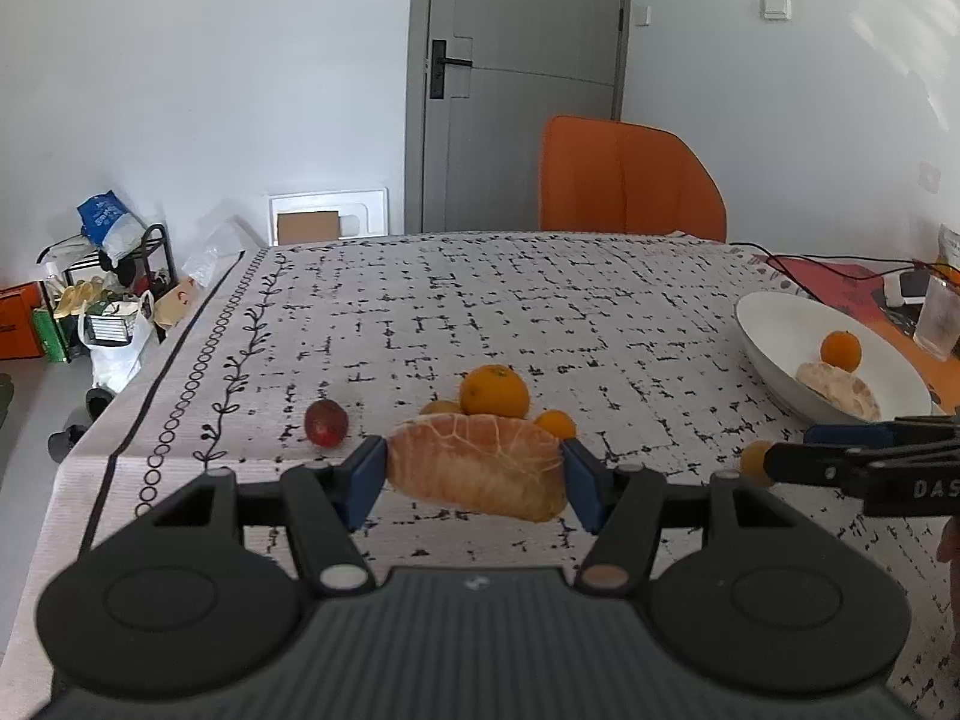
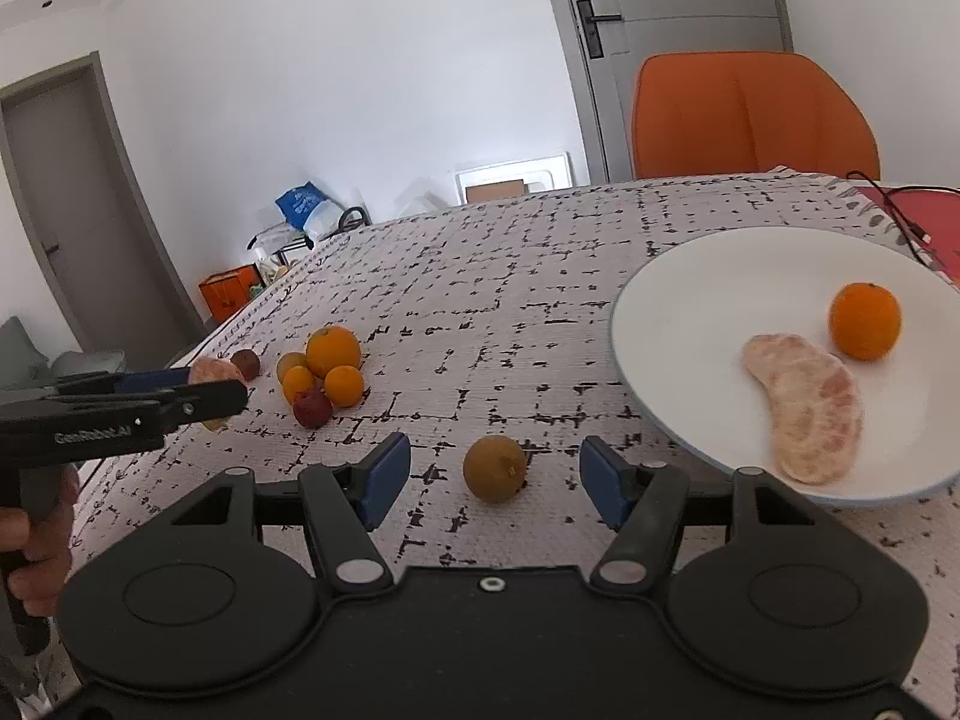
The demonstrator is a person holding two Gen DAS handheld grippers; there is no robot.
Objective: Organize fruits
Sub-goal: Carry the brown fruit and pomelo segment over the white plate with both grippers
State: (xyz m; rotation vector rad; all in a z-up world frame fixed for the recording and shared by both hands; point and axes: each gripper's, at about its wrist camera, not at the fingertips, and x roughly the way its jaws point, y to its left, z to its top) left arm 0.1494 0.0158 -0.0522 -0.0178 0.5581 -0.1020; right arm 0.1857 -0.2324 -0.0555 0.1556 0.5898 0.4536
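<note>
From the left wrist camera I see my left tool [image 1: 474,477] clamped on a peeled citrus wedge [image 1: 477,465], both blue pads pressing its ends, the wedge held above the counter [image 1: 540,312]. Just beyond it sits a cluster: one orange [image 1: 495,390] with two smaller orange fruits beside it, and a red fruit [image 1: 326,423] to the left. Far right is the white plate [image 1: 774,330], holding a small orange [image 1: 840,351] and another peeled wedge [image 1: 840,390]. The right tool's side enters at the right edge, a small brown fruit [image 1: 755,462] by its tip.

From the right wrist camera my right tool [image 2: 495,474] stands open, pads well clear on both sides of the brown fruit [image 2: 495,468], which rests on the counter [image 2: 510,276] between them. The plate [image 2: 690,288] is just right of it, with the orange [image 2: 865,321] and wedge [image 2: 804,402] touching. Far left, the cluster of oranges [image 2: 333,351] and a red fruit [image 2: 312,408] lie together. The left tool [image 2: 210,390] shows at the left edge, gripping its wedge [image 2: 210,372], a hand [image 2: 42,546] on its handle.
</note>
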